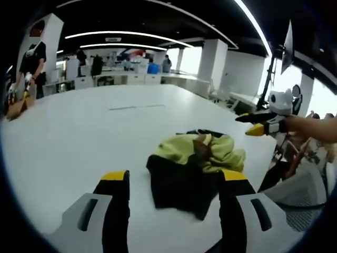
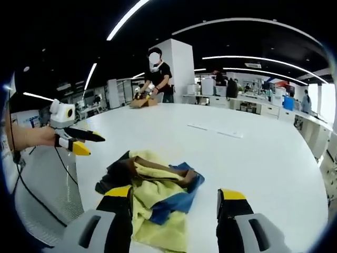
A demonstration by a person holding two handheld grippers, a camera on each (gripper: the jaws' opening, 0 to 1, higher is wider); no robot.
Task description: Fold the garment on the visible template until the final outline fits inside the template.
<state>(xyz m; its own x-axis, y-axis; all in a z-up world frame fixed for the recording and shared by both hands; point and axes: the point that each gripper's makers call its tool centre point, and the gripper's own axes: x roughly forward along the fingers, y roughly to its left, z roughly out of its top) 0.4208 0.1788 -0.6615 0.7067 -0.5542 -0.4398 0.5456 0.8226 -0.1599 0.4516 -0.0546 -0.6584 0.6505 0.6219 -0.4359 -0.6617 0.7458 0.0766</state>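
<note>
A crumpled garment (image 1: 192, 166) of black, yellow-green and brown cloth lies in a heap on the white table (image 1: 79, 132). In the right gripper view the garment (image 2: 158, 197) also shows a blue part. My left gripper (image 1: 174, 182) is open just short of the heap, its jaws spread to either side of the black part. My right gripper (image 2: 174, 197) is open too, over the yellow and blue cloth from the opposite side. Each gripper also appears in the other's view, held above the table edge: right gripper (image 1: 246, 124), left gripper (image 2: 95, 145).
Thin dark marks (image 1: 131, 107) lie on the table beyond the garment. A person (image 2: 157, 74) stands at the far end of the table by a cardboard box (image 2: 141, 101). A grey mesh chair (image 2: 47, 195) sits beside the table edge. Desks and pillars line the back.
</note>
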